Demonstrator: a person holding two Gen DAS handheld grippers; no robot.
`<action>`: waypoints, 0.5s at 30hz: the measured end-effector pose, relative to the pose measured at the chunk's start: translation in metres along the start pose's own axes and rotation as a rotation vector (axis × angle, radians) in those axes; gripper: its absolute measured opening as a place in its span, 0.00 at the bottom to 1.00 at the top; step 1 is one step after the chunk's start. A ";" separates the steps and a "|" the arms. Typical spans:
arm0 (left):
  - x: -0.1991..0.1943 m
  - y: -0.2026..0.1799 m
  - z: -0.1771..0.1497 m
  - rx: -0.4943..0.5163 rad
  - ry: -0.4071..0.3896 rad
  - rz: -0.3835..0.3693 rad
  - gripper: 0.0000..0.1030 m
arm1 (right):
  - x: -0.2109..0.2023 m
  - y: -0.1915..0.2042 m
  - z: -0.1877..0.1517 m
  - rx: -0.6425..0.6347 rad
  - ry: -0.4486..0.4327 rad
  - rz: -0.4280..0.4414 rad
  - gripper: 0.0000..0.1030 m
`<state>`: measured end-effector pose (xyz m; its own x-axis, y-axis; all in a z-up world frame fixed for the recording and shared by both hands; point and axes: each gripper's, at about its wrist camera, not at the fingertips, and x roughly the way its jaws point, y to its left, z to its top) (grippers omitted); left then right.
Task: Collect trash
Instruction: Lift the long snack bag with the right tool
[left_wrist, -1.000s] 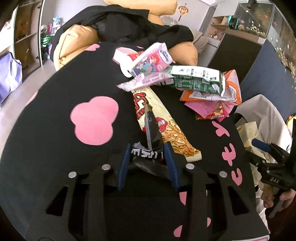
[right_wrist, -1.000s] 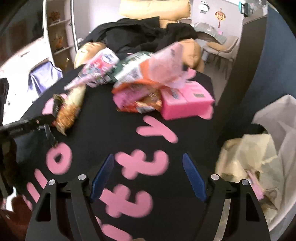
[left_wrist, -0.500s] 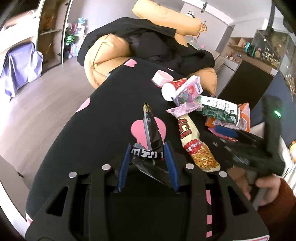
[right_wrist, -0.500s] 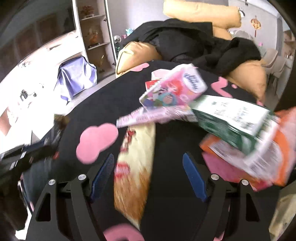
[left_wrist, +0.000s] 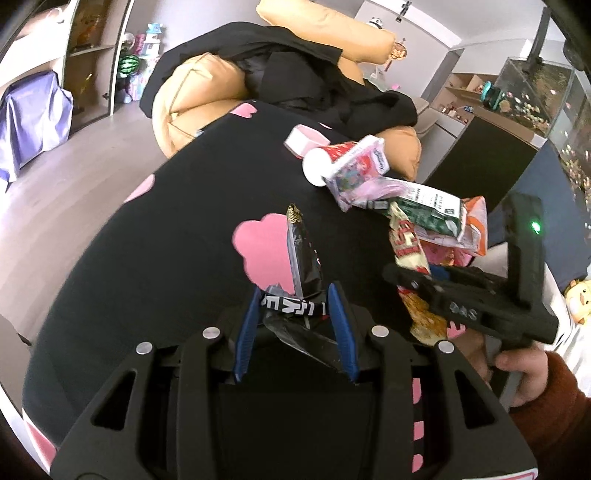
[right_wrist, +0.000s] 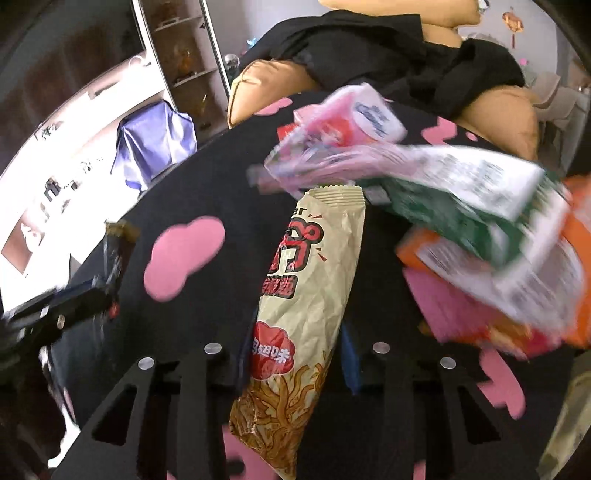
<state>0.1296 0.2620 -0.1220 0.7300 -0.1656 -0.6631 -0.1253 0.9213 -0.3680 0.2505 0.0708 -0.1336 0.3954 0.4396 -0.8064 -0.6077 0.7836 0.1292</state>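
My left gripper (left_wrist: 294, 291) is shut on a black snack wrapper (left_wrist: 303, 251) that sticks up from its blue pads above the black table cloth (left_wrist: 166, 229). My right gripper (right_wrist: 295, 332) is over a long beige snack bag (right_wrist: 310, 280); its jaws are closing, with the bag between the pads and pressed at both sides. In the left wrist view that bag (left_wrist: 410, 254) runs under the right gripper's black body (left_wrist: 461, 299). The bag's top end lies under a pile of packets (right_wrist: 406, 173).
The pile holds a pink tissue pack (left_wrist: 358, 170), a green packet (left_wrist: 428, 210), an orange bag (left_wrist: 476, 221) and a pink box (right_wrist: 454, 314). Tan cushions (left_wrist: 199, 96) with a black garment (left_wrist: 314, 74) stand behind the table. A hand (left_wrist: 517, 369) in a reddish sleeve holds the right gripper.
The right gripper swung left from the bin side to the beige bag and its jaws narrowed around it. The left gripper drifted left, still holding the black wrapper.
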 end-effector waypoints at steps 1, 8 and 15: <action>0.001 -0.002 0.000 0.003 0.001 -0.003 0.35 | -0.005 -0.002 -0.005 -0.004 0.004 -0.003 0.36; 0.007 -0.027 -0.006 0.047 0.024 -0.030 0.35 | -0.047 -0.019 -0.058 -0.038 0.009 -0.075 0.36; 0.015 -0.048 -0.011 0.087 0.060 -0.052 0.35 | -0.061 -0.051 -0.089 0.046 0.005 -0.124 0.39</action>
<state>0.1394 0.2111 -0.1215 0.6920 -0.2328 -0.6833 -0.0271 0.9375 -0.3468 0.1955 -0.0349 -0.1422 0.4619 0.3361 -0.8208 -0.5222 0.8511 0.0547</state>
